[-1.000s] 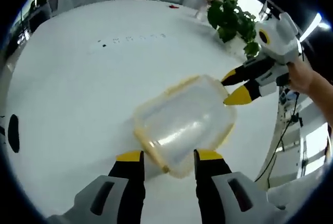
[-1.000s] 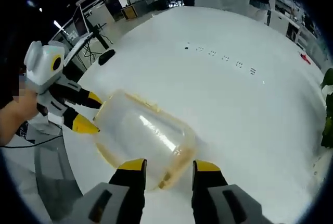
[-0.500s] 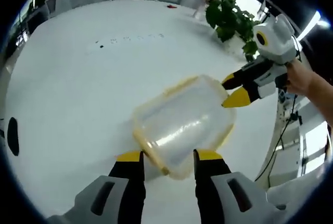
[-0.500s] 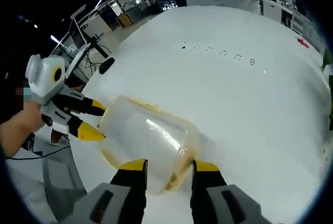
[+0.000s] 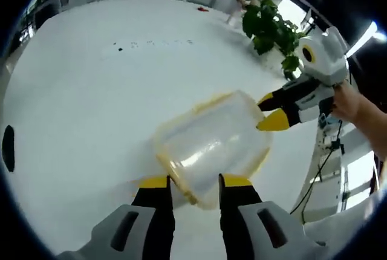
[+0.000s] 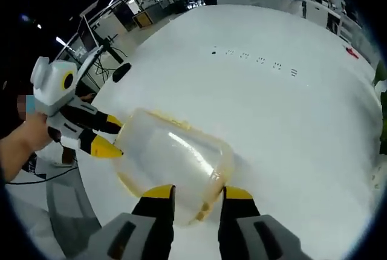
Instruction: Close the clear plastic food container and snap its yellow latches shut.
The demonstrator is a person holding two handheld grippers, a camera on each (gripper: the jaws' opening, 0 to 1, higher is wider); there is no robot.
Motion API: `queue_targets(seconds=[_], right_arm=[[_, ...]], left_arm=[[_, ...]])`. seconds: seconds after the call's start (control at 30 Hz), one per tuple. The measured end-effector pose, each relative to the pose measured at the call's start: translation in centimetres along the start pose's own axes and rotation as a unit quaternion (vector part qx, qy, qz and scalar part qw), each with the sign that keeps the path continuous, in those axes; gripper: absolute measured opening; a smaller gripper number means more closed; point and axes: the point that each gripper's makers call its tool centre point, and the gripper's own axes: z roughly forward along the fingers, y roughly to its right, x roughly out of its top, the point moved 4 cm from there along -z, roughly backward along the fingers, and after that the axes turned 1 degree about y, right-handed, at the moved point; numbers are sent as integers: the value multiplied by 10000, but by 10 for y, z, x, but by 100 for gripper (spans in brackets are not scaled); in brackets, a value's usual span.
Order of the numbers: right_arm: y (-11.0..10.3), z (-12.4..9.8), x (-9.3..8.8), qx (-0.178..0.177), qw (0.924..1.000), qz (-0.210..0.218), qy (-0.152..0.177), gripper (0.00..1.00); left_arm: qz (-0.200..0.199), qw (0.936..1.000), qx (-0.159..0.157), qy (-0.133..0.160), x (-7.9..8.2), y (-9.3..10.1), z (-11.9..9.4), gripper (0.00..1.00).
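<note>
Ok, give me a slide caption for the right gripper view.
Two yellow-tipped grippers bracket a clear plastic food container on a white table.

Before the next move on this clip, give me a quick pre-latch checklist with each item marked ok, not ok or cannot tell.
1. Clear container sits on the white table: ok.
2. Lid fully seated all round: cannot tell; the plastic is too glary.
3. Left gripper at one short end, jaws open to either side of the yellow latch: ok.
4. Right gripper at the opposite end, jaws open astride its latch: ok.
5. Latches snapped shut: cannot tell.
6. Nearby clutter: ok; the potted plant stands apart.
</note>
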Motion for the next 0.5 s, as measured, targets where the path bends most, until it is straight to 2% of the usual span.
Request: queue_targets(seconds=[0.03, 0.2, 0.5], right_arm=[[0, -1, -1, 4, 10000, -4, 7, 26], [4, -1, -1, -4, 10000, 59, 35, 26], [-1, 0, -5, -30, 9999, 168, -14, 27]], left_arm=[[104, 9999, 45, -36, 0, 1, 0, 25], [117, 9999, 16, -47, 1, 0, 1, 27], [253, 9996, -45, -135, 2, -5, -1, 28]])
